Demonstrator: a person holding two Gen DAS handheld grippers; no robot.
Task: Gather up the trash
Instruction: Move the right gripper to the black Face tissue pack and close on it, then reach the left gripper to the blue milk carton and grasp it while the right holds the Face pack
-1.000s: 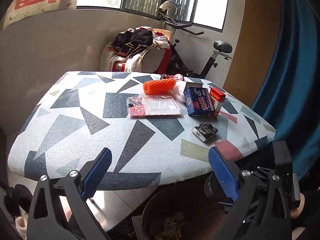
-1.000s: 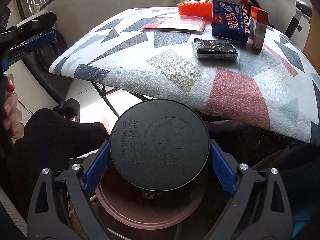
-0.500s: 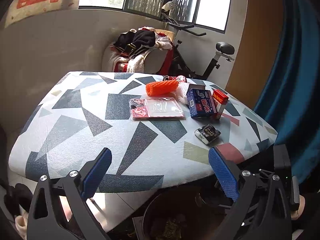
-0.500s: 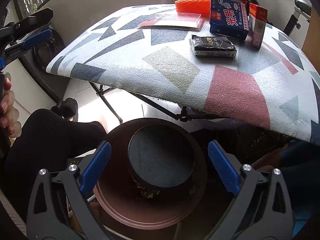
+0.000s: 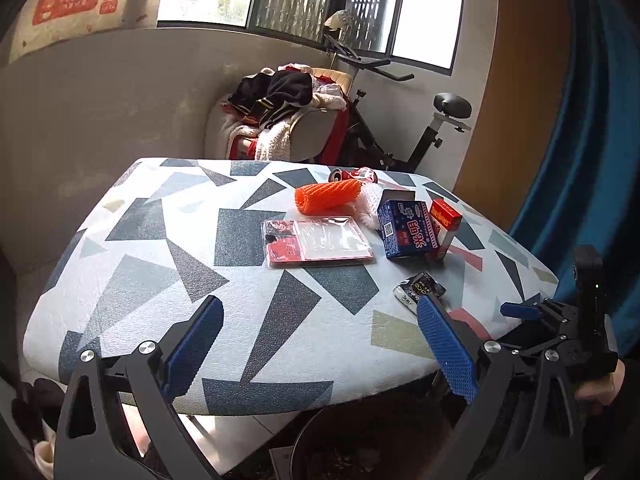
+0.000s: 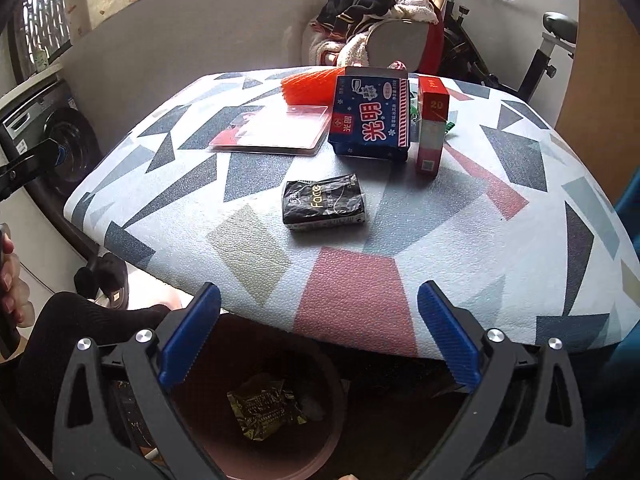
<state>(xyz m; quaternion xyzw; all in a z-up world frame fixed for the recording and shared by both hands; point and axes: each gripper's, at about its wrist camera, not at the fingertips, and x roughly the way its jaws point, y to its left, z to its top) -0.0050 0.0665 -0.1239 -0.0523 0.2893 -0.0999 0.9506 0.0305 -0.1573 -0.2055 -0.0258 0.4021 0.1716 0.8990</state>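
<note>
The right tool (image 6: pixel 318 330) has just been opening and gapes wide with nothing between its pads, above the bin (image 6: pixel 320 440). The left tool (image 5: pixel 320 344) is wide open, empty. A black packet (image 6: pixel 324 204) lies on the bench (image 6: pixel 460 240).

Your left gripper (image 5: pixel 318 344) hangs with its blue pads (image 5: pixel 448 346) wide apart and nothing between them, above the near edge of the table (image 5: pixel 160 280) with the geometric-pattern cover. On the table you see an orange foam net (image 5: pixel 326 197), a flat clear blister pack (image 5: pixel 318 242), a blue carton (image 5: pixel 408 234) with a red box (image 5: pixel 446 220) touching its right side, and a small black packet (image 5: pixel 418 290) nearer to you. At the right edge your other gripper (image 5: pixel 560 328) is partly in view, and below the table edge a dark bin rim (image 5: pixel 320 424) shows.
</note>
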